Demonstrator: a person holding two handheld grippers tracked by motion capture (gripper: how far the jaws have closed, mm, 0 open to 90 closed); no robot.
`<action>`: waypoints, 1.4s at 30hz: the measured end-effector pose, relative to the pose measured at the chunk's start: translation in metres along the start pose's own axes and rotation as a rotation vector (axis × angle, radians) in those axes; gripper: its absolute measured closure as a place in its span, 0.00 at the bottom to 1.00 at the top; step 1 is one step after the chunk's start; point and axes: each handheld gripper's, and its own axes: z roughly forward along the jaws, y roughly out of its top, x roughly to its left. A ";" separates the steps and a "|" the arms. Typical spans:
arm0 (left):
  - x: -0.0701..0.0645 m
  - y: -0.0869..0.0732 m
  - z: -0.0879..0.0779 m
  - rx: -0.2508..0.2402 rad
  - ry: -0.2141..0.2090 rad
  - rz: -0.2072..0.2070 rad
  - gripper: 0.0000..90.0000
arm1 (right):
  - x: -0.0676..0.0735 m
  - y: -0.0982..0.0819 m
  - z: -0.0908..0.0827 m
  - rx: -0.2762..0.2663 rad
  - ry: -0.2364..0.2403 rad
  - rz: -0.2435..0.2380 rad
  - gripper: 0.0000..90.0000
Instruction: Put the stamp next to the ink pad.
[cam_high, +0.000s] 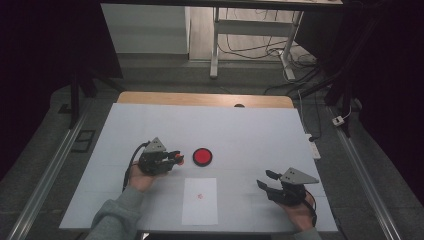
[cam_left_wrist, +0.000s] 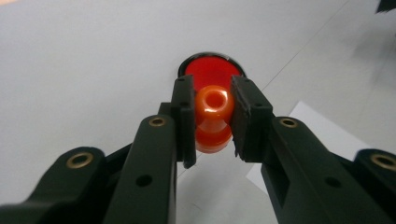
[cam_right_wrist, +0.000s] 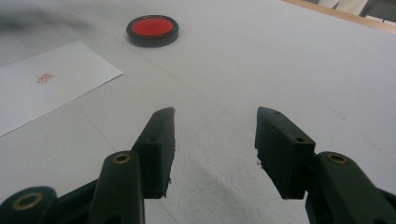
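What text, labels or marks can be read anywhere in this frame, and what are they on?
No words, brands or numbers are readable.
Red stamped mark on the white paper sheet: too small and blurred to read; also visible in the high view.
Round red ink pad: no lettering to be seen.
Orange stamp held in the left claw: no lettering to be seen.

Two handheld black grippers, left gripper (cam_high: 176, 159) and right gripper (cam_high: 265, 180), each topped with a grey three-cornered plate and trailing a black cable; chunky black jaws with brass-ringed pivot screws and small bolt holes; grey long sleeve (cam_high: 116, 214) on left forearm
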 end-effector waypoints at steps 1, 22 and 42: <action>0.000 -0.001 0.003 0.007 0.005 -0.004 0.80 | 0.000 0.000 0.000 0.003 0.010 -0.004 0.53; 0.009 -0.012 0.031 0.106 0.088 0.006 0.79 | -0.001 -0.001 0.000 0.006 0.003 0.003 0.52; 0.001 -0.005 0.010 -0.014 0.079 -0.033 0.33 | -0.006 -0.002 0.001 -0.014 0.023 0.030 0.52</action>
